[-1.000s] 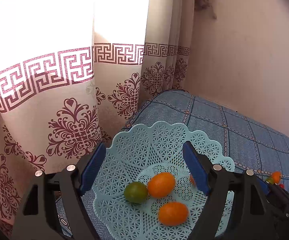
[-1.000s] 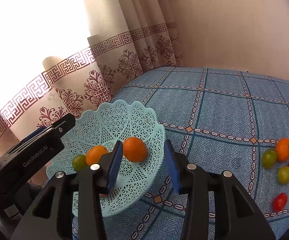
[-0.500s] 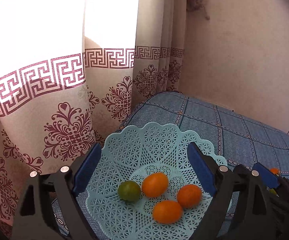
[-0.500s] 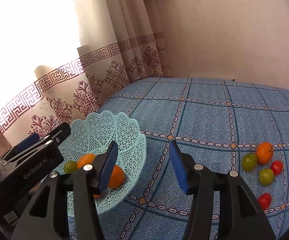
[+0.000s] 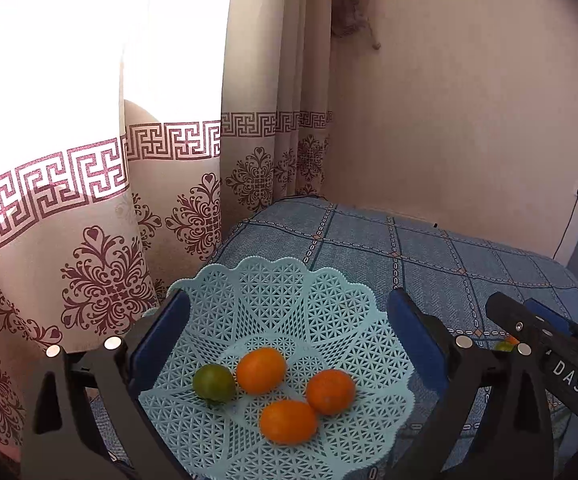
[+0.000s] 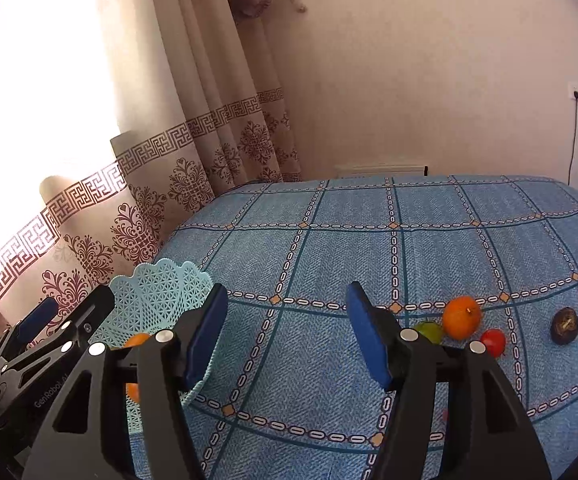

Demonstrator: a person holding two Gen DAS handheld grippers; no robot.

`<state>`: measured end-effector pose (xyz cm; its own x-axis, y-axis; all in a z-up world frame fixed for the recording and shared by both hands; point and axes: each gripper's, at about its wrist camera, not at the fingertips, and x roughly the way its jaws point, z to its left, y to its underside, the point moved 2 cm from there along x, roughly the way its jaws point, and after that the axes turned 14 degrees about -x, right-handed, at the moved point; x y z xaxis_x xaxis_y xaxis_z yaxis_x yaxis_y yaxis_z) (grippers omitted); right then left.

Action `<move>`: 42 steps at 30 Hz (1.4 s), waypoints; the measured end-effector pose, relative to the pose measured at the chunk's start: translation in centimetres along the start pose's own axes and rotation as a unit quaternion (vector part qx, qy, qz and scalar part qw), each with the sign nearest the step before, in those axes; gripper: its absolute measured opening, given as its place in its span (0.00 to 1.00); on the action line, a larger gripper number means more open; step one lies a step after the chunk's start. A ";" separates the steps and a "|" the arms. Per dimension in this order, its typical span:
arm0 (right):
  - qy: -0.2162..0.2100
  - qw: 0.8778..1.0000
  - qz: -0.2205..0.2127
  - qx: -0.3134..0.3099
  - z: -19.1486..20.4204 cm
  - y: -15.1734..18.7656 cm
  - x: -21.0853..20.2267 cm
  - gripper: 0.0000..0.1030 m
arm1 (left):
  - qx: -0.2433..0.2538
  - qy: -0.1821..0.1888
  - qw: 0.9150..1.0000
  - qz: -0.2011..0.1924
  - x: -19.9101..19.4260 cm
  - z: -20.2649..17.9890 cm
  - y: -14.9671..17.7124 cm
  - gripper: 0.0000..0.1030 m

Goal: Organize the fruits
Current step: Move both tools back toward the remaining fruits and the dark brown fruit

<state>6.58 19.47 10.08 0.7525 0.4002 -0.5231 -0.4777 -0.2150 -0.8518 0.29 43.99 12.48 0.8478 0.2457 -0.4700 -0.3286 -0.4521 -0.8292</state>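
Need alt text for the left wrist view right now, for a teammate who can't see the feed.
A pale blue lattice basket on a blue checked bedspread holds three orange fruits and one green fruit. The open, empty left hand-held gripper frames it. Patterned curtains hang behind; the right hand-held gripper's black body shows at right.

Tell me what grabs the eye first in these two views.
The pale blue lattice basket stands out, sitting at the bed's corner by the patterned curtain and holding three orange fruits and one green fruit. Across the blue checked bedspread a loose cluster waits: an orange, a red fruit, a green one and a dark round fruit. Both the left gripper and right gripper hang open and empty.
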 end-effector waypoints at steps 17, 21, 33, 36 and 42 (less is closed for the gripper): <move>0.104 0.994 0.032 0.008 -9.1 4.2 -3.0 0.60 | 0.060 0.072 0.996 0.008 -1.6 -4.8 2.4 0.97; 0.133 0.990 0.043 0.015 -11.7 5.5 -3.6 0.60 | 0.077 0.084 0.993 0.013 -1.7 -5.9 3.3 0.97; 0.188 0.977 0.068 0.073 -18.7 8.1 -3.6 0.60 | 0.115 0.133 0.983 0.044 -2.1 -9.0 6.1 0.97; 0.192 0.975 0.074 0.085 -19.9 8.5 -3.3 0.60 | 0.127 0.144 0.980 0.055 -1.7 -10.1 6.8 0.97; 0.207 0.971 0.085 0.086 -21.2 9.2 -2.7 0.60 | 0.162 0.166 0.969 0.082 -1.1 -12.6 8.3 0.97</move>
<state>9.78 -2.50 2.98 0.7568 -0.0272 -0.6531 -0.6529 -0.0806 -0.7532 1.86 29.15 9.89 0.8427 -0.1208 -0.5247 -0.5381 -0.1552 -0.8285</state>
